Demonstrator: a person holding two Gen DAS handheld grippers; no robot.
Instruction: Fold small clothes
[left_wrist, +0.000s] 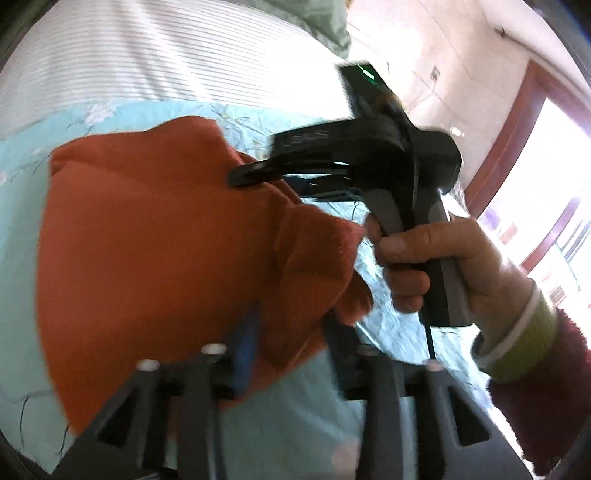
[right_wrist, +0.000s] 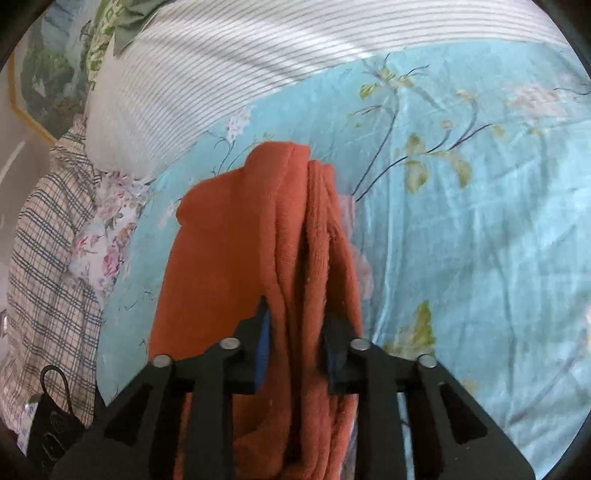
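garment: one orange fleece garment (right_wrist: 236, 258), fuzzy pile, lifted above the bed (right_wrist: 461, 221); hangs in loose vertical folds in the right wrist view
feel: judged soft, light, fully limp; no stiffness, will sag and drape wherever unsupported. Fleece grips pads well, low slip risk; not fragile
hold points: best taken at edges or corners, two spread points, so the fold line falls straight; a bunched mid-fabric grab likely drags extra layers along
right gripper (right_wrist: 295, 332): jaws closed on a thick bundle of fabric, several layers between the blue pads
left gripper (left_wrist: 291, 332): jaws look clamped on a lower flap of the same garment; frame is motion-blurred, so probably, not certain
right hand (left_wrist: 443, 258): wrapped round the right gripper's handle, seen from the left wrist view
counts: garments to fold 1; grippers 2; hands in view 1
surroundings: blue floral sheet on the bed, striped pillow (right_wrist: 221, 74), plaid cloth (right_wrist: 51, 258) at the left edge, 1 each
risk: both grips close together, cloth may stay bunched when laid down
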